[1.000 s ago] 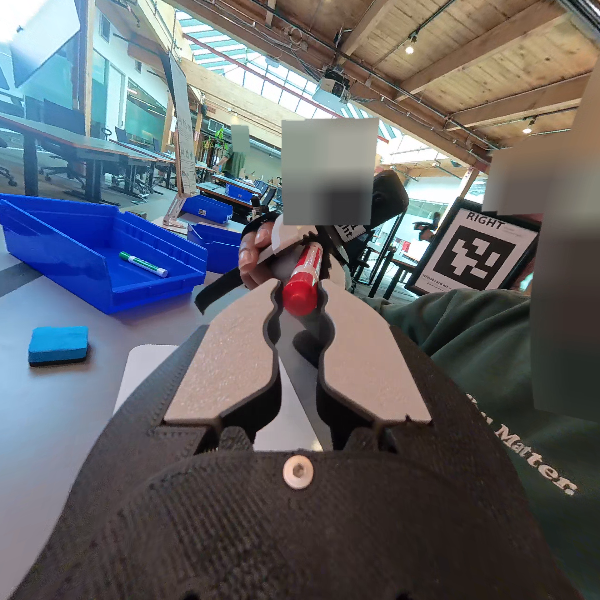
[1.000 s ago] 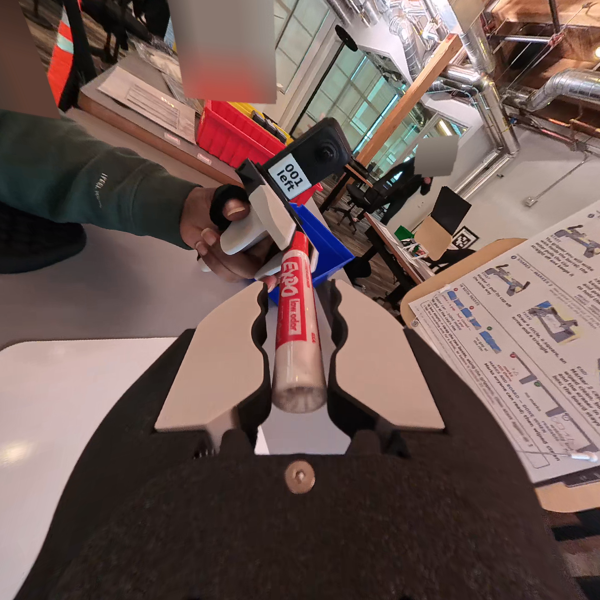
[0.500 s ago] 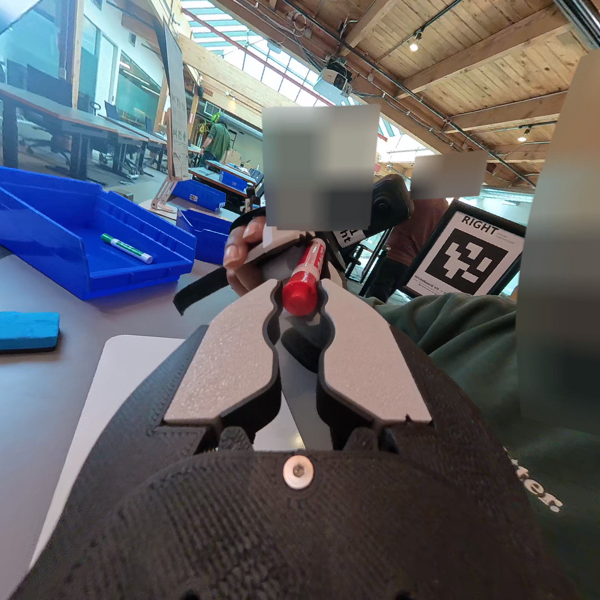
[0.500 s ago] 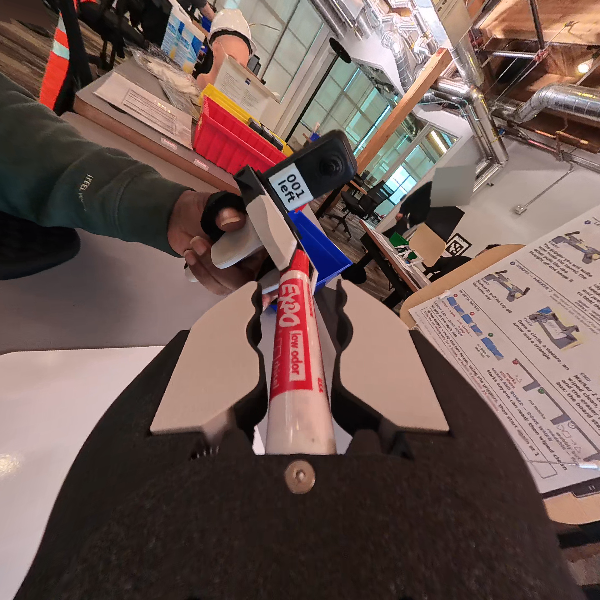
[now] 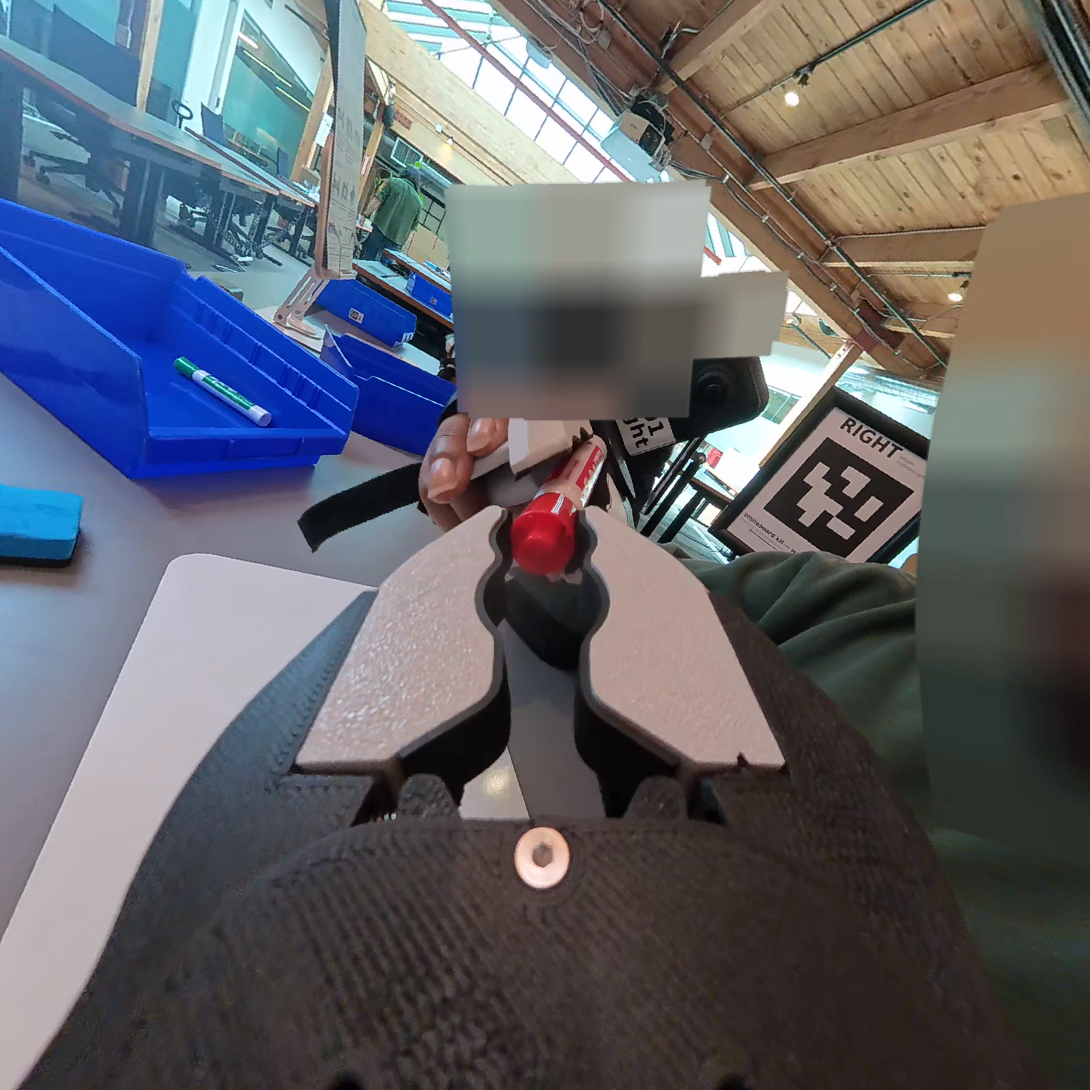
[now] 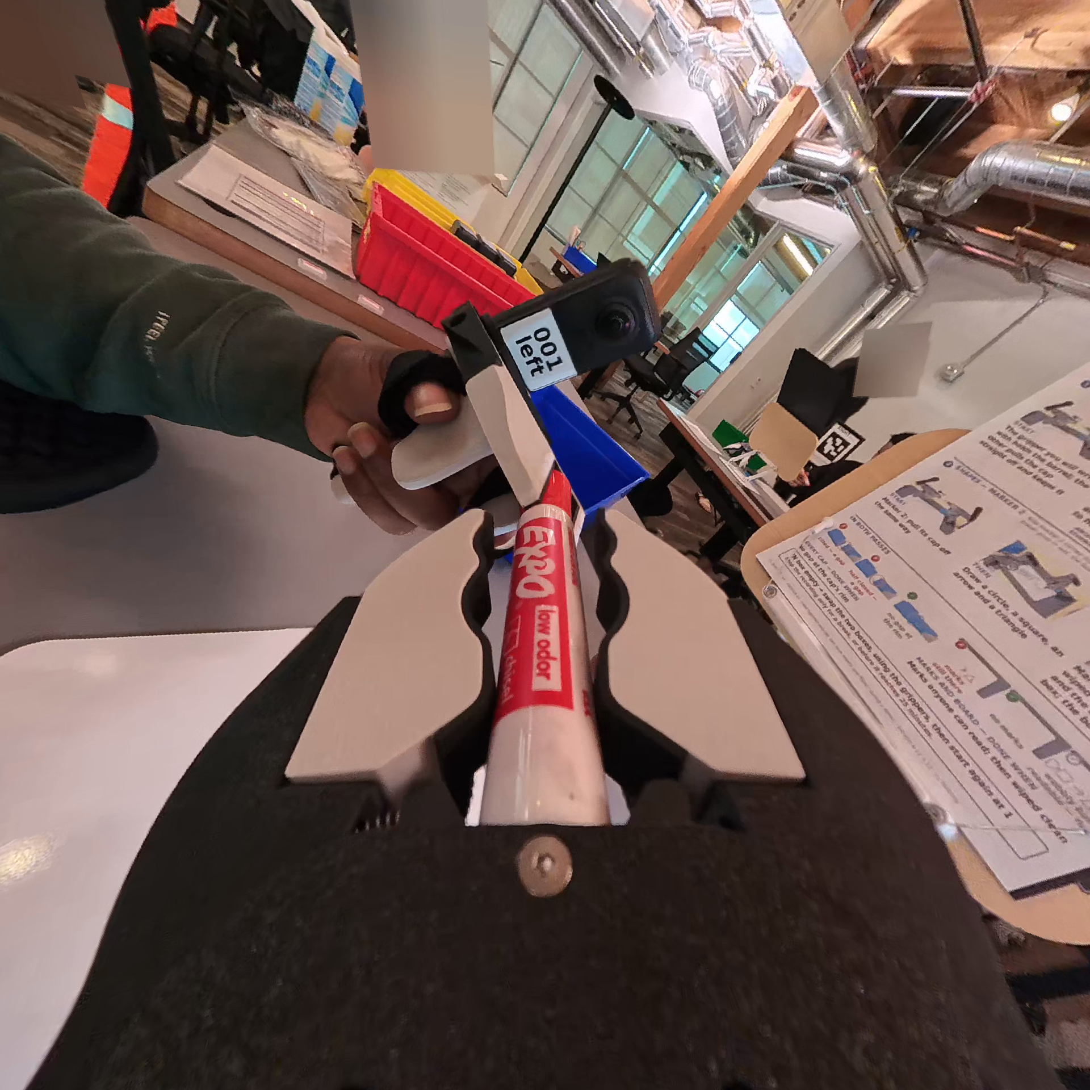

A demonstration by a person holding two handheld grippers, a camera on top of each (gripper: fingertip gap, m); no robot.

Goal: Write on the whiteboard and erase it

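The red marker point(image 6: 545, 660) spans between the two grippers above the whiteboard point(image 6: 118, 737). The right gripper point(image 6: 542, 566) pinches the barrel, which runs back between its fingers toward the camera. The left gripper point(image 5: 542, 548) pinches the red cap point(image 5: 539, 531) at its fingertips. The step in hand looks like uncapping. To do it well, both grips should stay firm and the pull should run straight along the marker's length, without bending, so the cap comes off cleanly and stays in the left gripper.

To the far left of the left gripper a blue bin point(image 5: 71, 354) holds a green marker point(image 5: 221, 390); a second blue bin point(image 5: 389, 389) sits beyond it, contents unseen. A blue eraser point(image 5: 35, 528) lies on the table, left of the whiteboard.
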